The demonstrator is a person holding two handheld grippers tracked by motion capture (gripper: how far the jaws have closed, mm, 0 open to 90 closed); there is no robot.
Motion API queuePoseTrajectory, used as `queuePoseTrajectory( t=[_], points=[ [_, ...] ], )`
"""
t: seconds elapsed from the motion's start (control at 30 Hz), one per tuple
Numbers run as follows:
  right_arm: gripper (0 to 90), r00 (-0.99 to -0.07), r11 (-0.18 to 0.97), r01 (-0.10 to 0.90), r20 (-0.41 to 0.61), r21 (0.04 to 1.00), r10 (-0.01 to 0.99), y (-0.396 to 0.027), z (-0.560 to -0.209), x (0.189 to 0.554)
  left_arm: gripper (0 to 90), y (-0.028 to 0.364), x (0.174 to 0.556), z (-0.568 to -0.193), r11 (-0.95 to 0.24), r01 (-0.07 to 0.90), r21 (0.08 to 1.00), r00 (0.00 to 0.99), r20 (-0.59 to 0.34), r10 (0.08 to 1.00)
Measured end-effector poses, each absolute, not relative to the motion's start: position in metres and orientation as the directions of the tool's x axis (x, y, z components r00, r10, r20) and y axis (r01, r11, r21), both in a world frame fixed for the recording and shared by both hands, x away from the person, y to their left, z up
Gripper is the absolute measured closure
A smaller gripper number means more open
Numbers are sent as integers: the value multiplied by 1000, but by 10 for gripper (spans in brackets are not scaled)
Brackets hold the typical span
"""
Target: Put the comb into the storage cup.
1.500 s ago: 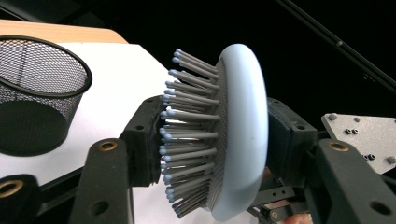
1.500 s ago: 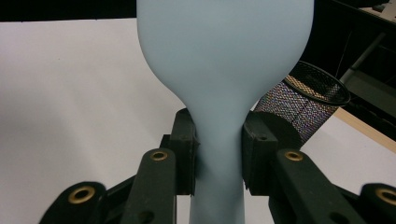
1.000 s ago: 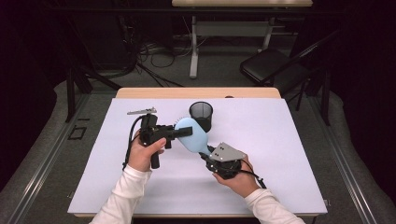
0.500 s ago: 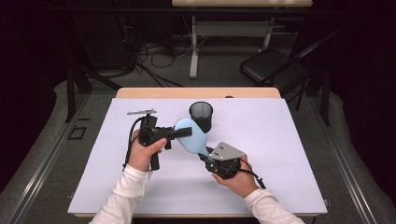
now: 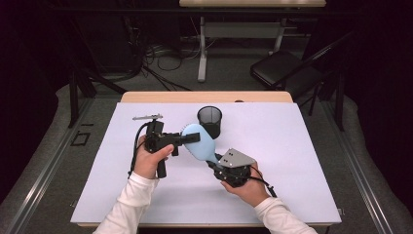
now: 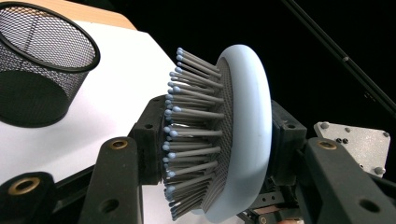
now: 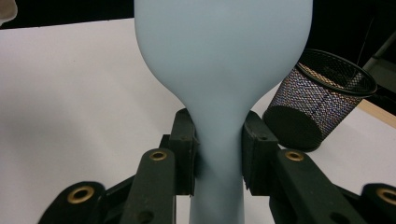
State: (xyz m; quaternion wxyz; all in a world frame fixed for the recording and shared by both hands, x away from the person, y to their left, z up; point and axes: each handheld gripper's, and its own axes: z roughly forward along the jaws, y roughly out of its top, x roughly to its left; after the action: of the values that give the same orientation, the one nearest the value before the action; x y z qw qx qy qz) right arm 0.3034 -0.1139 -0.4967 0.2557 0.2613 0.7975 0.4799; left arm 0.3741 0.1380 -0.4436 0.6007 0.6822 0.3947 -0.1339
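Observation:
A light blue hairbrush (image 5: 200, 142) is held above the table between both grippers. My left gripper (image 5: 191, 138) comes in from the left. Its jaws have just been closing on the brush head (image 6: 245, 126), and now one pad presses the bristles and the other the smooth back. My right gripper (image 5: 215, 159) reaches up from the lower right and is shut on the brush's narrow handle (image 7: 218, 154), just below where the head (image 7: 219, 51) widens.
A black mesh cup (image 5: 210, 120) stands upright just behind the brush, also seen at the gripper views' edges (image 6: 42, 70) (image 7: 322, 98). White sheet (image 5: 302, 146) covers the wooden table. A folding chair (image 5: 282, 68) and another table stand beyond on the floor.

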Motion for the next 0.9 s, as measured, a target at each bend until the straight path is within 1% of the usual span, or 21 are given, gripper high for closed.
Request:
queuePoseTrajectory(
  t=[0.67, 0.9],
  points=[
    [687, -734, 401, 177, -151, 899, 662, -113, -497, 304, 514, 139, 376, -445, 40, 713, 700, 639, -673, 373],
    [663, -736, 397, 181, -144, 900, 662, -113, -496, 304, 516, 140, 377, -446, 40, 720, 693, 629, -676, 383]
  ],
)
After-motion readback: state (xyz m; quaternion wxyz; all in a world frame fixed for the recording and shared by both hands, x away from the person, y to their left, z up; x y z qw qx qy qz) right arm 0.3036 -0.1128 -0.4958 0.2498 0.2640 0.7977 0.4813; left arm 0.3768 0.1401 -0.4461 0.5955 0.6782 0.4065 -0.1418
